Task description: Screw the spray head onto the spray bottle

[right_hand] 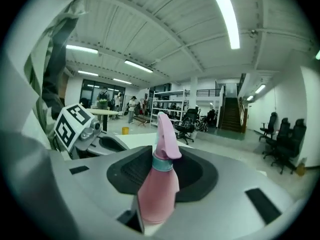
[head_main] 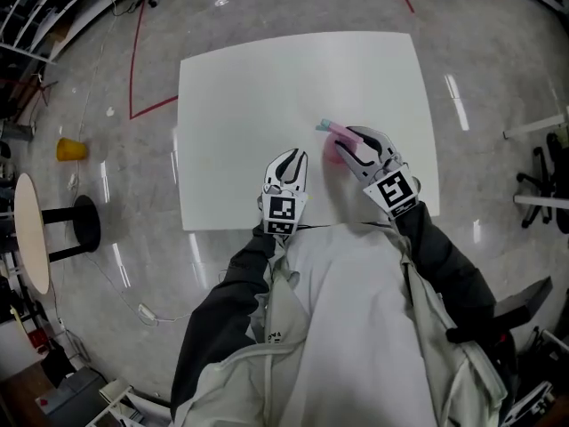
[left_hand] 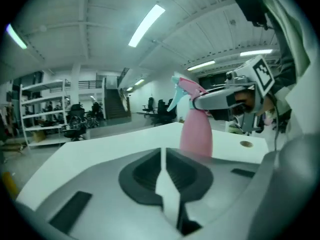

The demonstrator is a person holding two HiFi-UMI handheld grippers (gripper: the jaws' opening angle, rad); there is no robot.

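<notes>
Jaws, right: we find the right gripper (head_main: 347,148) clenched on the spray bottle (right_hand: 159,194), with its pads on either side of the upper body.
Jaws, left: we find the left gripper (head_main: 287,160) with jaws drawn almost together. Only a thin slit shows between them, and nothing is in it.
Bottle, place: it is over the right part of the white table (head_main: 240,87), to the right of the left gripper and a little farther off. Its base is hidden, so we cannot tell whether it rests on the top or hangs above it.
Bottle, look: the body is smooth, rounded, pale pink plastic, narrowing to a neck. Any contents are not visible.
Spray head (right_hand: 165,131): it is pink with a pale teal nozzle (left_hand: 175,96), and it already sits on the neck above a teal collar (right_hand: 162,163). We cannot tell whether the thread is fully home.
Risk, approach: we judge the left jaws too narrow to take the collar as they stand. Brought in like this, they would strike the head and tip the bottle in the right grip.
Risk, slip: the body is slick and round. A turn on the collar could spin the whole bottle between the right pads instead of tightening it.
Risk, thread: if the head sits crooked, turning it may cross the thread and jam.
Risk, trigger: a grip placed too high could squeeze the trigger rather than the collar.
</notes>
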